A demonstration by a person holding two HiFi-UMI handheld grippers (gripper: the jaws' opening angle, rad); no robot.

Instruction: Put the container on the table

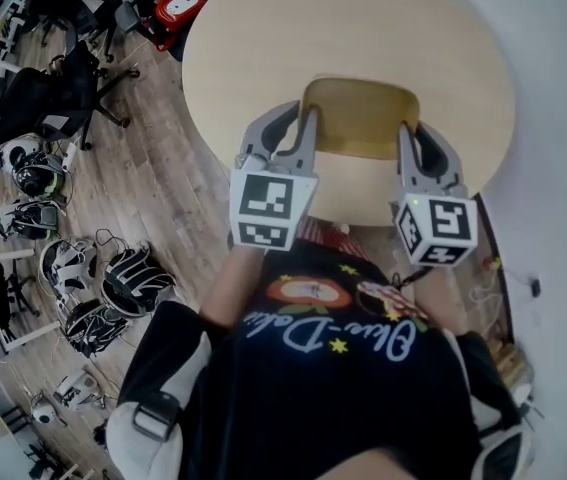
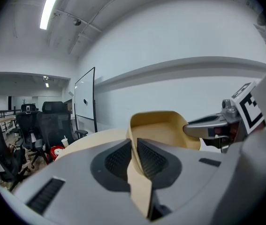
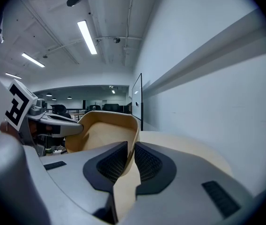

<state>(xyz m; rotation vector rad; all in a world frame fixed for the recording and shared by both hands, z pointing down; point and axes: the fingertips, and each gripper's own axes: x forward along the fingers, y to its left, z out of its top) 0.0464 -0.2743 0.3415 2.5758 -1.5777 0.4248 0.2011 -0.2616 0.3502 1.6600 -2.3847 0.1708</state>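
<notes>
Head view: the tan container [image 1: 361,118] lies between the left hand-held gripper [image 1: 300,113] and the right hand-held gripper [image 1: 415,133], over the near part of the round bench [image 1: 263,38].

Left gripper view: the jaws are clamped on the container's wall, and the bowl lies ahead and to the right.

Right gripper view: the jaws pinch the opposite wall, and the bowl lies ahead and to the left.

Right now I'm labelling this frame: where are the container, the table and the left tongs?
container [image 1: 363,118], head view, its inner floor.
table [image 1: 363,28], head view, bare top beyond the container.
left tongs [image 2: 133,144], left gripper view, tips clamping the container's wall.
</notes>
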